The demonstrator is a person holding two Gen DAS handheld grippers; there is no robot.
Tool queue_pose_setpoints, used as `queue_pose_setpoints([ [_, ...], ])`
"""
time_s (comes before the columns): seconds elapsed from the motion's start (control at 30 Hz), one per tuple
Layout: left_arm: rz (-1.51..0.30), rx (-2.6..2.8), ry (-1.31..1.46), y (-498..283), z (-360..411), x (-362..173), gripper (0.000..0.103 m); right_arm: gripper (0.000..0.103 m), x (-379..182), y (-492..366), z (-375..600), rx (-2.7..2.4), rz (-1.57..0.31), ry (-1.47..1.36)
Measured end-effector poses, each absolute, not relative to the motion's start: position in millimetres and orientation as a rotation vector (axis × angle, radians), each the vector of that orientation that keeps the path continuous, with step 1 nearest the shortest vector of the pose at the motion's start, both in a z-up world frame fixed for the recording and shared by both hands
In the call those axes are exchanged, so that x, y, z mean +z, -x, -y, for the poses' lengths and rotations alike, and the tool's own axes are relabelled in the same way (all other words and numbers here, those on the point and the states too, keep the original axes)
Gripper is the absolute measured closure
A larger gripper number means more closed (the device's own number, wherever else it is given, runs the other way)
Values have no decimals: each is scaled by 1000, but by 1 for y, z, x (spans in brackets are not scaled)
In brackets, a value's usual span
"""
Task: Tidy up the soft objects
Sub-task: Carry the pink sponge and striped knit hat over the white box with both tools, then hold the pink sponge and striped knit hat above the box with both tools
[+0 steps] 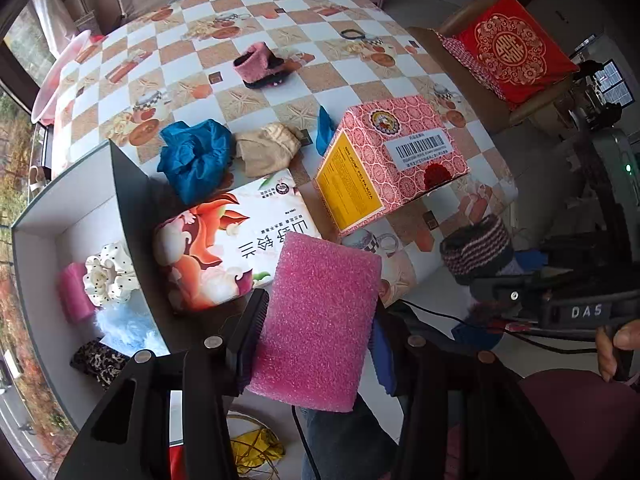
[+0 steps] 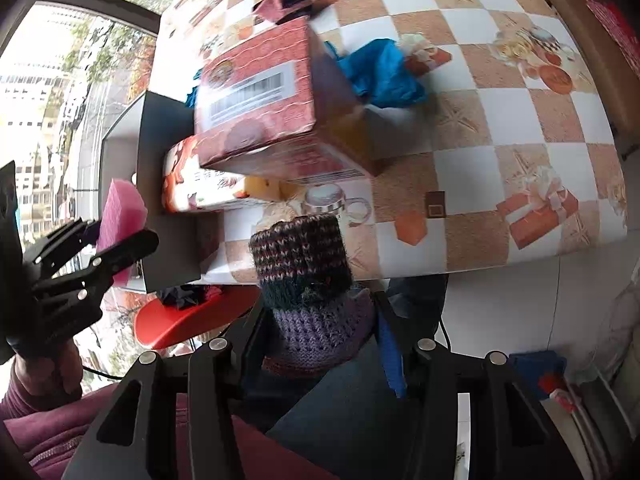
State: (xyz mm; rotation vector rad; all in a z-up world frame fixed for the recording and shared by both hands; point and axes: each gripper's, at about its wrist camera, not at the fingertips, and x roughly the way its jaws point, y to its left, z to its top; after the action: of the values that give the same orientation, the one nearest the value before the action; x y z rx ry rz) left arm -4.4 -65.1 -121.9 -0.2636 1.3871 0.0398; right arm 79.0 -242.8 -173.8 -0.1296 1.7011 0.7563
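My left gripper (image 1: 316, 332) is shut on a pink foam sponge (image 1: 320, 320) and holds it near the table's front edge, just right of the open grey box (image 1: 36, 264). The sponge also shows in the right wrist view (image 2: 120, 216). My right gripper (image 2: 316, 316) is shut on a striped knitted piece (image 2: 304, 276), purple at the bottom, held at the table's front edge; it shows in the left wrist view (image 1: 476, 248). The box holds a pink roll (image 1: 72, 292), a white dotted flower (image 1: 108, 276), light blue fluff (image 1: 128, 328) and a leopard-print cloth (image 1: 100, 360).
On the checked table lie a blue cloth (image 1: 196, 160), a beige cloth (image 1: 268, 152), a pink-and-black slipper (image 1: 260, 66) and a black hair tie (image 1: 354, 34). A tissue pack (image 1: 232, 240) and a pink carton (image 1: 388, 160) stand near the front. A red cushion (image 1: 516, 52) sits on a chair.
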Motion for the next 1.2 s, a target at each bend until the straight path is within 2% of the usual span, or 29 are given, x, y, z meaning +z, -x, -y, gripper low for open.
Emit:
queue_pose_setpoints([
  [0.3, -1309, 154, 350, 41, 29, -102, 52, 53, -140, -50, 181, 928, -1562, 354],
  [0.63, -1218, 329, 476, 78, -17, -86, 52, 53, -104, -49, 108, 1053, -1455, 379],
  [0.9, -1192, 437, 515, 96, -43, -89, 52, 53, -88, -36, 61, 1110, -1436, 352],
  [1.2, -1187, 481, 542, 108, -52, -96, 52, 53, -103, -12, 42, 1136, -1480, 449],
])
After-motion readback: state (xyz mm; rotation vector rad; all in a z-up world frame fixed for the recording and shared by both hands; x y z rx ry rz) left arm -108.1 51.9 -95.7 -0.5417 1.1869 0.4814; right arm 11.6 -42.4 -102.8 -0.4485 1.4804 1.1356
